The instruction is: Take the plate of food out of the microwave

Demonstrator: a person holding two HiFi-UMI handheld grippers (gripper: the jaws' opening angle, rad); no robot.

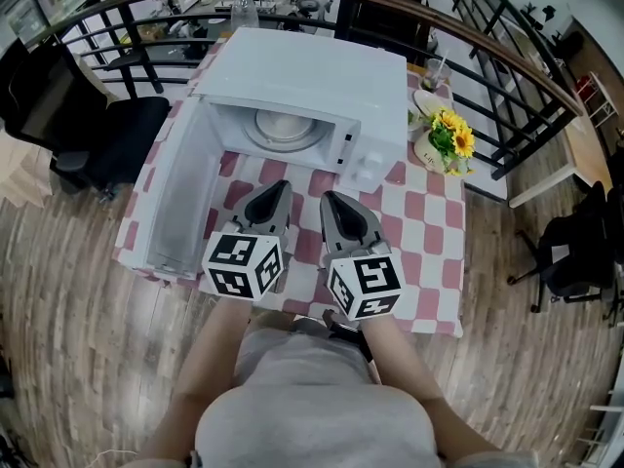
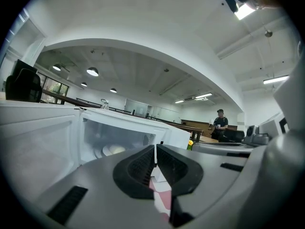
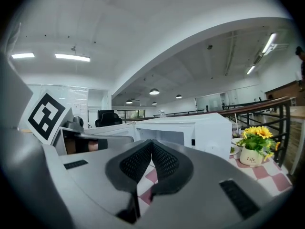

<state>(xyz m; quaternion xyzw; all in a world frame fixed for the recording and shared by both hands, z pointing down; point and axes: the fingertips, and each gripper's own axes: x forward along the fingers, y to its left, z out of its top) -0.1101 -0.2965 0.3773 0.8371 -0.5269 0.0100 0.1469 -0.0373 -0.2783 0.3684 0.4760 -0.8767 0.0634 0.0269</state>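
While both grippers are held low over the near edge of the checked surface, at the lower centre of the head view, nothing is carried by either. The left gripper is shown with its jaws pressed together and empty. The right gripper, just beside it, is likewise closed on nothing. Both are pointed up the frame, towards the microwave.

The door is swung fully open at the left of the frame, alongside the left gripper. Beyond the tips, the cavity mouth is turned towards the grippers, and the plate is seen inside it on the floor of the oven, not yet touched. Pale lumps of food can be made out on it in the left gripper view.

The plate lies straight up the frame from the left gripper and up and to the left of the right one, so the left is judged the nearer. The plate is round, so no long axis has to be matched. The jaws would have to be spread before its near rim could be taken.

A flower pot stands at the upper right, well apart.
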